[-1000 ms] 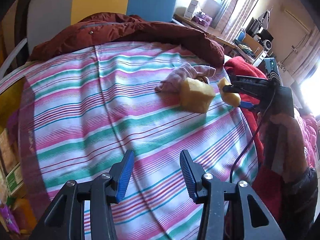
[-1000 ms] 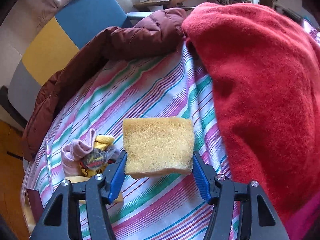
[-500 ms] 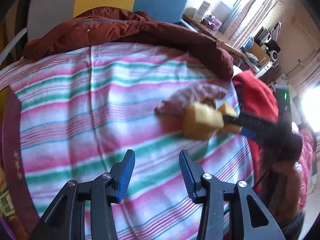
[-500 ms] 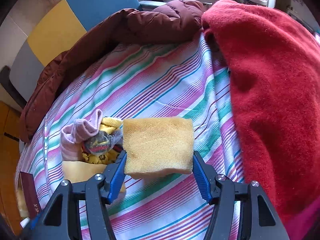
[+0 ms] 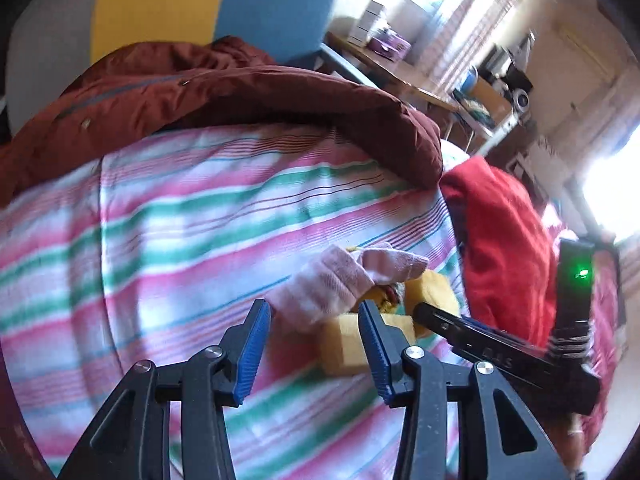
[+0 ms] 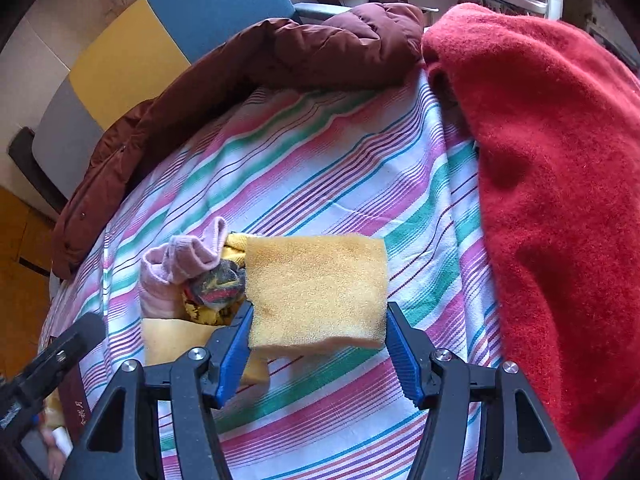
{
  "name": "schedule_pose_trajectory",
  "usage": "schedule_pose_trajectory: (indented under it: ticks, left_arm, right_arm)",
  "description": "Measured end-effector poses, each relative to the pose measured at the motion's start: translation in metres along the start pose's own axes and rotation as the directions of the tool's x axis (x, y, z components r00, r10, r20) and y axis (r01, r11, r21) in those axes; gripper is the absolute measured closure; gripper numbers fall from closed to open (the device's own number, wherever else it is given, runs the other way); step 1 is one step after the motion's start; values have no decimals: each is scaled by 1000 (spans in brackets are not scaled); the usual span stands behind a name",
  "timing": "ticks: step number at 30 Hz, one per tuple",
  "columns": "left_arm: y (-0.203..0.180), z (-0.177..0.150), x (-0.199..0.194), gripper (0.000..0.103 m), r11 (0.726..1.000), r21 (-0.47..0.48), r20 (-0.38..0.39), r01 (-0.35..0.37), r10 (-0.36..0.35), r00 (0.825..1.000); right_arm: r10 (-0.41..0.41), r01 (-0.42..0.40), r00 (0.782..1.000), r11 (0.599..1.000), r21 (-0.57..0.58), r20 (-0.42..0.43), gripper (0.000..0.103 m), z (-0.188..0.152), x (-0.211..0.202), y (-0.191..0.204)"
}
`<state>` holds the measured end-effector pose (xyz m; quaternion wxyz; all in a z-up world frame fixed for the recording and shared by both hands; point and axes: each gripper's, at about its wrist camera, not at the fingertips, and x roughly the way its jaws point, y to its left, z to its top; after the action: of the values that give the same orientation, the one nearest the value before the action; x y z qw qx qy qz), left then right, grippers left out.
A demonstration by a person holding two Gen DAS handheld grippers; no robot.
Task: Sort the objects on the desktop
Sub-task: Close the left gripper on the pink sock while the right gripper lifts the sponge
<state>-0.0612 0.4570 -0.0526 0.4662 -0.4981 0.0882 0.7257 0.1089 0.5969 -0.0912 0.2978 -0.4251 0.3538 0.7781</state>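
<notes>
A: Holding the first yellow sponge point(image 6: 316, 292) in our right gripper point(image 6: 318, 344), we look to be mid-way through gathering the loose things into groups. Both blue pads press its side edges and the block hangs clear above the striped sheet point(image 6: 320, 168).

B: And our left gripper point(image 5: 314, 344)? We see its jaws part-way apart with nothing between them, hanging just short of the little pile.

A: Agreed, it grips nothing. The pile sits toward the sheet's right side, near the red blanket point(image 6: 560, 200) that covers that edge, and well apart from the brown padded jacket point(image 6: 280, 56) along the far edge.

B: What is in the pile, as far as we can tell?

A: A second sponge block point(image 5: 344, 346) lying on the sheet, a pink ribbed sock point(image 5: 324, 284) draped over it, and a balled multicoloured sock point(image 6: 216, 284) tucked against some yellow knit. The left view is blurred, so finer detail escapes us.

B: So the next move, in our judgement?

A: Either we set the held sponge beside its twin, or the left gripper takes the pink sock off the block. The sock is limp and will sag and drag its neighbours, so we should pinch it at a raised fold. The sponges are porous, squarish and springy; they give under the pads, so a light squeeze is enough.
</notes>
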Motion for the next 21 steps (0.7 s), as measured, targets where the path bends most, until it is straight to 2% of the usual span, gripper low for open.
schedule_pose_trajectory:
  ticks: [2, 8, 10, 18, 19, 21]
  left_arm:
    - [-2, 5, 9, 58, 999, 29, -18, 16, -15, 1000]
    - [2, 14, 36, 55, 994, 4, -94, 110, -109, 990]
    - [2, 15, 42, 54, 994, 5, -108, 111, -110, 988]
    - [22, 17, 72, 53, 983, -98, -146, 158, -171, 974]
    - [22, 16, 72, 55, 982, -96, -142, 160, -173, 975]
    - [20, 15, 70, 68, 983, -81, -133, 167, -176, 975]
  right_arm:
    - [1, -1, 1000, 1000, -3, -1, 40, 1, 0, 1]
    - [15, -15, 1000, 1000, 0, -1, 39, 2, 1, 2]
    - [16, -16, 1000, 1000, 3, -4, 39, 2, 1, 2]
    - [7, -7, 1000, 1000, -12, -7, 39, 3, 6, 6]
    - [7, -7, 1000, 1000, -14, -5, 39, 4, 6, 6]
    - [0, 0, 1000, 1000, -16, -8, 39, 4, 8, 6]
